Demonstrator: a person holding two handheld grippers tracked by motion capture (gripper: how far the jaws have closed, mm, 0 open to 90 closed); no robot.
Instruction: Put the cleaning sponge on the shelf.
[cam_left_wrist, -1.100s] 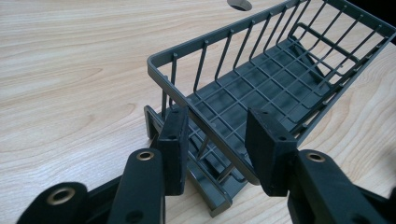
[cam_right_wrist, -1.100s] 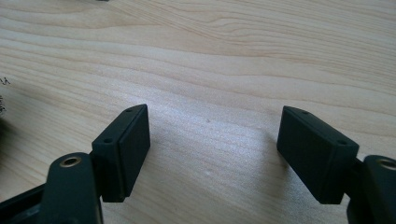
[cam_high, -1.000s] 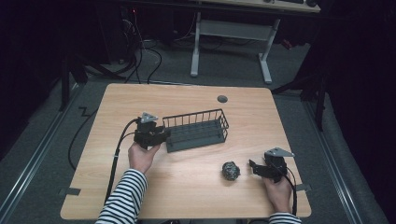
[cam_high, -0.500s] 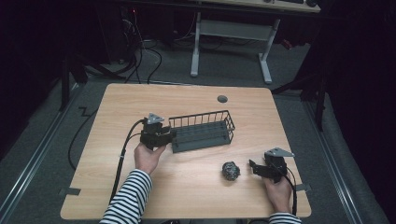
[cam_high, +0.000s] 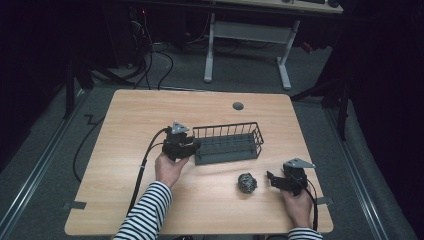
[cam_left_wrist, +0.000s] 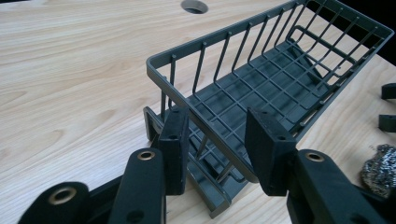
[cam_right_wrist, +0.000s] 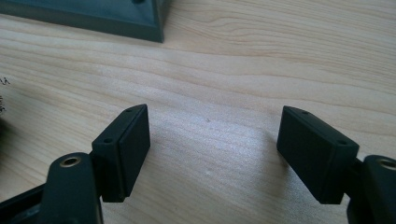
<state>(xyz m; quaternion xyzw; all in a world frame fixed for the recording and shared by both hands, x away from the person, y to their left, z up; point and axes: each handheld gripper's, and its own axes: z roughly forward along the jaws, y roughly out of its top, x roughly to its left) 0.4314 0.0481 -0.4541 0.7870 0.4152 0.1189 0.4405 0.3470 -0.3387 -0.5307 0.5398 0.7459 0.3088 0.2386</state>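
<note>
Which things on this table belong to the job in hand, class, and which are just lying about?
In use, judging by the grippers:
- dark grey wire basket, its end wall between the open jaws of the left gripper
- steel-wool scouring ball, just ahead of the open right gripper

Lying about:
- round grey cable hole in the wooden table

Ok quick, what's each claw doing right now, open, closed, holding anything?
Left claw: open, straddling the end wall of the wire basket, not clamped.
Right claw: open wide, holding nothing, above the table.
</note>
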